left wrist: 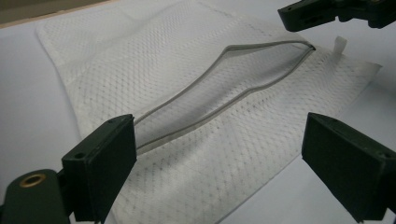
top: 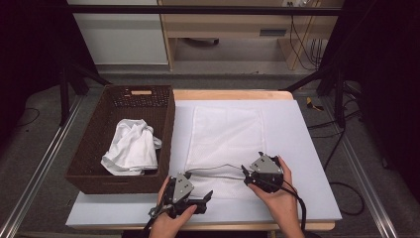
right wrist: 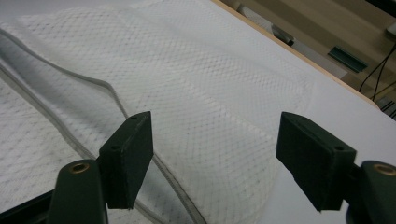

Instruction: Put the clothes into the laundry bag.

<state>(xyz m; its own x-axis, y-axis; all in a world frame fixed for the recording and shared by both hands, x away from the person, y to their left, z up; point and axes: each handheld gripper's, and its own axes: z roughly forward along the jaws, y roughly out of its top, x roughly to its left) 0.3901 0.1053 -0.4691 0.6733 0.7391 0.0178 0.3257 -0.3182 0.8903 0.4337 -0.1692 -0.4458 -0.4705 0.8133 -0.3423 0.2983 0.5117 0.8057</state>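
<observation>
A brown wicker basket (top: 94, 148) holds a crumpled white cloth (top: 131, 148); beside it the mesh laundry bag (top: 224, 134) lies unzipped, flat. Left gripper (top: 207, 197) and right gripper (top: 245, 173) both gape, holding nothing.

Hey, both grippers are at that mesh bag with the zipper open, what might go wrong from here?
1. The mesh bag lies flat, so the left gripper may pinch both layers and keep the zipper opening shut.
2. The right gripper sits open over thin mesh; it might slip off or snag it.
3. The white cloth sits bunched in the basket; it may catch on the opening's edge.
</observation>
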